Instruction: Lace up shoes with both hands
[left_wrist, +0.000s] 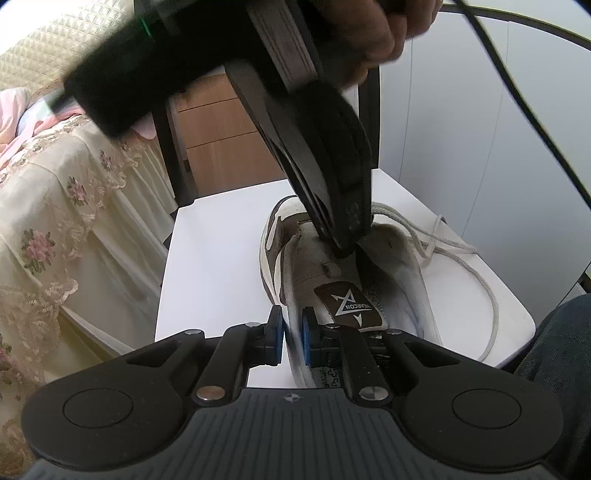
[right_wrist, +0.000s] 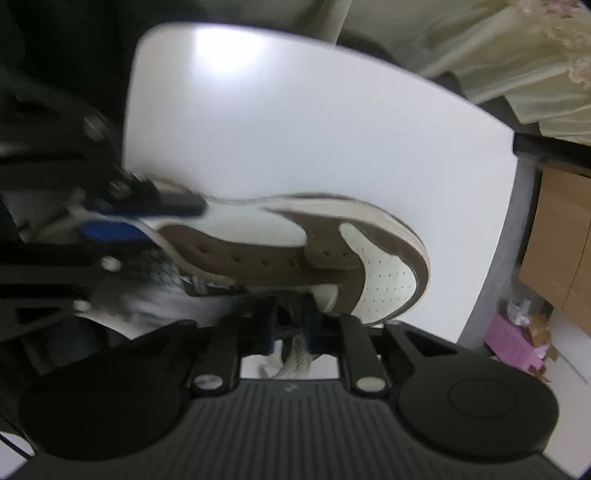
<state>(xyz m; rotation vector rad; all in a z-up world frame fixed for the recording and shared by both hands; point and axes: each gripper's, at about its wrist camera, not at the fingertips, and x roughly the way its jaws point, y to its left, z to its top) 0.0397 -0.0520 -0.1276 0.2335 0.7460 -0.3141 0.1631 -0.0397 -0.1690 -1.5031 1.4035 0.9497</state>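
Blue pads (left_wrist: 308, 341) of the left gripper (left_wrist: 292, 339) sit nearest in the left wrist view, closed tight on the white padded collar at the heel end of the shoe (left_wrist: 332, 280), one pad outside the collar wall and one inside the opening. This brown and white shoe rests on a white table (left_wrist: 207, 266), heel toward the camera, toe pointing away. Just beyond the collar lies the tongue with its brown label (left_wrist: 349, 304). Farther along the tongue, over the eyelet area, the right gripper (left_wrist: 345, 251) comes down steeply from above, its tips nearly together and pressed at the lace row; what they pinch is hidden there. In the blurred right wrist view, the right gripper (right_wrist: 290, 328) shows its pads close together with a pale lace (right_wrist: 291, 360) between them, so it looks clamped on the lace. To the right of the shoe, loose lace (left_wrist: 458, 254) loops across the tabletop. A hand (left_wrist: 384, 33) grips the right tool above the shoe. Left of the table stands a bed with a floral cover (left_wrist: 55, 206); behind the table is a wooden cabinet (left_wrist: 218, 140).
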